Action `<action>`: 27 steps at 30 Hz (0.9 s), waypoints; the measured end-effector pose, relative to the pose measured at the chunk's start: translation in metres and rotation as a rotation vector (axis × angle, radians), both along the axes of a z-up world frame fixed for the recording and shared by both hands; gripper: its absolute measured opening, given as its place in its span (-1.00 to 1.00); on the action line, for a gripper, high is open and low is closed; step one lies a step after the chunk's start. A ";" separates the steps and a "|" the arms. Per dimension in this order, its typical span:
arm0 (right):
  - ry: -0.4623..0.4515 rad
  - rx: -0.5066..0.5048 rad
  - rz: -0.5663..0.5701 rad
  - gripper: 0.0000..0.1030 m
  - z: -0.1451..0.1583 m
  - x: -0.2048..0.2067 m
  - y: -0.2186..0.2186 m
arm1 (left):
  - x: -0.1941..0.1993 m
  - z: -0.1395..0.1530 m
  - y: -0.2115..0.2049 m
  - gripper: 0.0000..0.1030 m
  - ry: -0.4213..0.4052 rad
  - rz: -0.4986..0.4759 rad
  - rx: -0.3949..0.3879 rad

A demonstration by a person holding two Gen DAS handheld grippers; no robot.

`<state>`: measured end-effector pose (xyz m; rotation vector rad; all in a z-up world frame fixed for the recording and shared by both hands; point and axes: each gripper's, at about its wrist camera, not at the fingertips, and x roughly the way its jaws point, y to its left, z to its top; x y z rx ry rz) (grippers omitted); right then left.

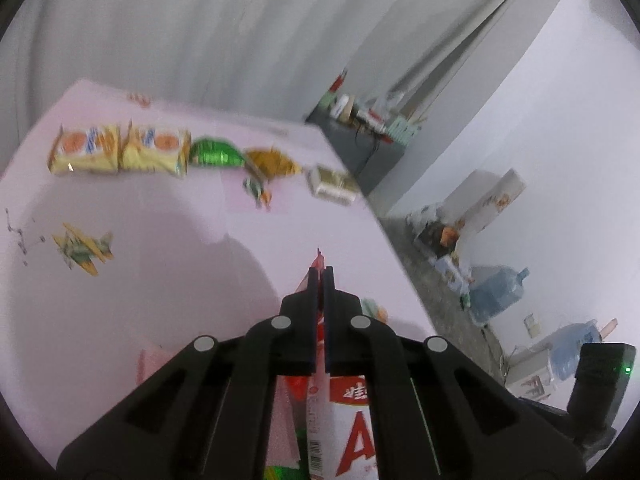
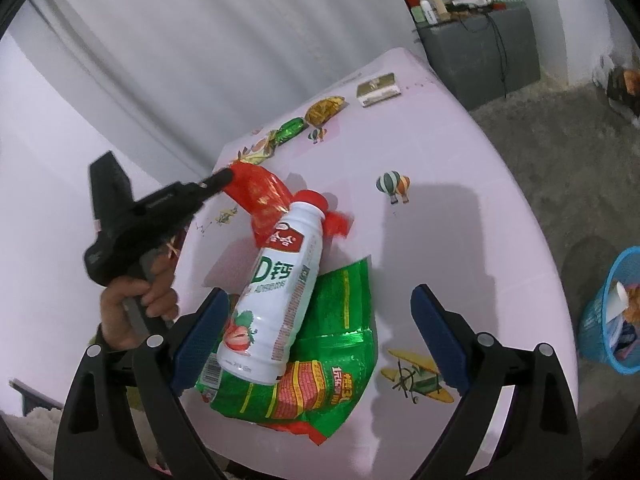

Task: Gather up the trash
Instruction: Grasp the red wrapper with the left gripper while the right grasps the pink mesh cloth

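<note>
The left gripper (image 1: 319, 276) has its two dark fingers pressed together on the edge of a red wrapper (image 1: 319, 261), whose tip pokes out beyond the fingertips. Below the fingers lies a white bottle (image 1: 352, 432) with red lettering. They sit over a pink table (image 1: 160, 280) printed with a small airplane picture (image 1: 82, 249). Along the far side lie two yellow snack packets (image 1: 120, 151), a green wrapper (image 1: 216, 153), a gold wrapper (image 1: 272, 163) and a small box (image 1: 332, 185) near the table's corner. On the floor to the right stand blue water jugs (image 1: 498, 292).
</note>
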<state>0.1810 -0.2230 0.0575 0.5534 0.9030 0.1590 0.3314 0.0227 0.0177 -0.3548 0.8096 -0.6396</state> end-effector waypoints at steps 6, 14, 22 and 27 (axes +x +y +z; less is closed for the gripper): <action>-0.060 -0.089 0.120 0.75 0.020 0.013 0.029 | -0.018 0.035 0.032 -1.00 -0.096 0.068 -0.074; -0.081 -0.251 0.472 0.75 0.031 0.064 0.100 | -0.038 0.065 0.083 -1.00 -0.170 0.201 -0.069; -0.059 -0.457 0.882 0.86 0.015 0.130 0.190 | -0.047 0.071 0.118 -1.00 -0.163 0.319 -0.038; 0.037 -0.618 1.053 0.86 -0.024 0.155 0.227 | -0.049 0.073 0.140 -1.00 -0.153 0.403 -0.021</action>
